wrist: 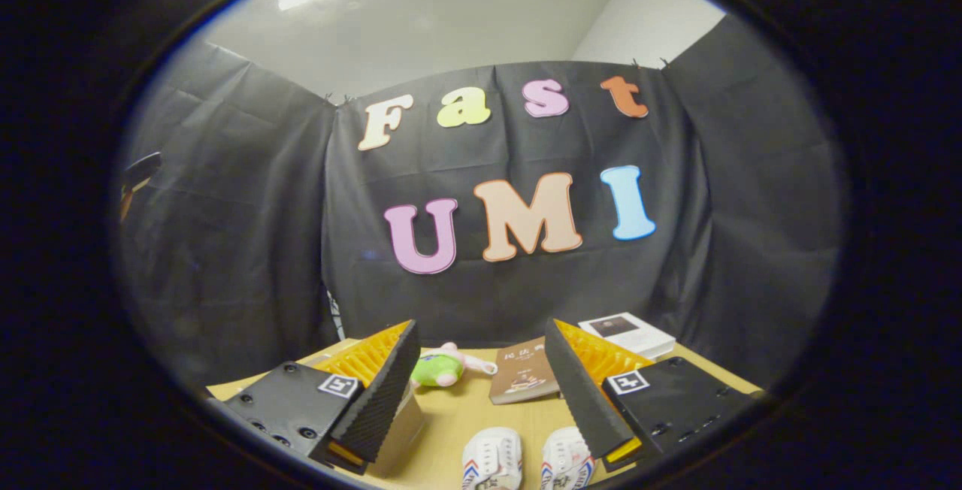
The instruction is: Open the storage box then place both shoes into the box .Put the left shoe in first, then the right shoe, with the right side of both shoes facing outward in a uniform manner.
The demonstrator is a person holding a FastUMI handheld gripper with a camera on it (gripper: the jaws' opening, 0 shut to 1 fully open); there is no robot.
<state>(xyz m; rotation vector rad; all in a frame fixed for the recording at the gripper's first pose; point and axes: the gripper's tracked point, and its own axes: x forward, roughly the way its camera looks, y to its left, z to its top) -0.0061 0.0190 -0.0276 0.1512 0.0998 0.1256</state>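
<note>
Fingers [481,385] spread apart above two white shoes [526,460], brown book [524,381] lettering too small to read.

One gripper [481,377], counting two fingers [379,400], spread wide apart and pressing on nothing. Two shoes, a pair side by side on the table between the fingers: the shoe nearer the left finger [492,460] and the shoe nearer the right finger [565,461]. One plush toy [440,370], green and pink, beyond the shoes. One brown book [524,381] beside the toy. One white box [627,334] at the far edge. One wooden table [458,418]. One pale box corner [398,437] under the left finger; kind cannot be told.
</note>
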